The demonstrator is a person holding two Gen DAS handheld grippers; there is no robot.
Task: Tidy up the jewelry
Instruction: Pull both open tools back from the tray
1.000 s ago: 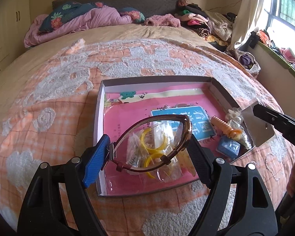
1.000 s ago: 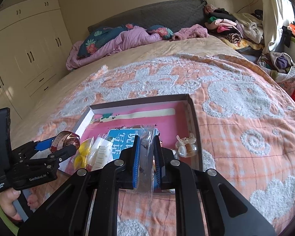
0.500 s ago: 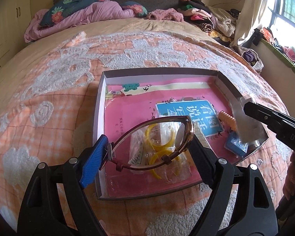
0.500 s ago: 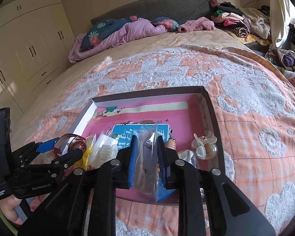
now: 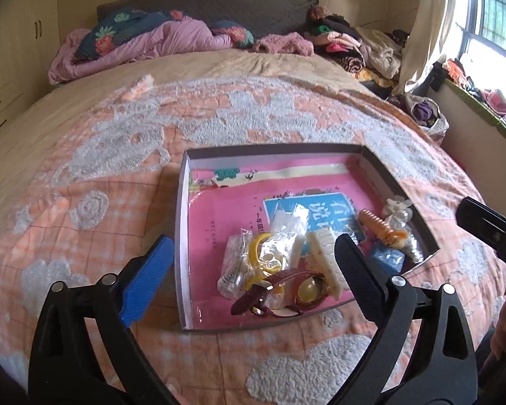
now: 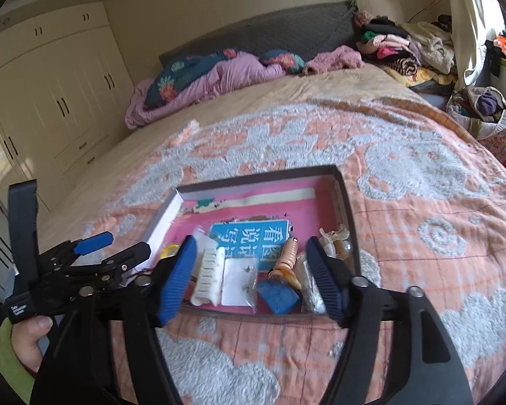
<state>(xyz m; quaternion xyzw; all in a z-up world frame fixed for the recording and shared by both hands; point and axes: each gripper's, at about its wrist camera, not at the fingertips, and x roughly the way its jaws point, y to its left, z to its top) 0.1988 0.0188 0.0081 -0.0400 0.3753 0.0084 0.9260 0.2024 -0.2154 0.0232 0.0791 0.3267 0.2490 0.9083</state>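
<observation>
We judged the sorting nearly done: every piece we could see already lay inside the shallow box (image 5: 182, 236) on the bedspread (image 5: 101, 175), none on the quilt around it. Nearest, the left gripper (image 5: 249, 260) hung over the box's near edge, its jaws opening wide and holding nothing; the watch (image 5: 286, 290) lay free below them, beside the yellow rings in their clear bag (image 5: 263, 256) and the white comb clip (image 5: 324, 260). The right gripper (image 6: 253, 276) was likewise opening and empty, over the small clear bag of earrings (image 6: 239, 280) and the blue box (image 6: 278, 297). Farther in lay the orange spiral hair tie (image 5: 381, 229) and a pale claw clip (image 5: 398, 206) (tidier arrangement possibly remained).
</observation>
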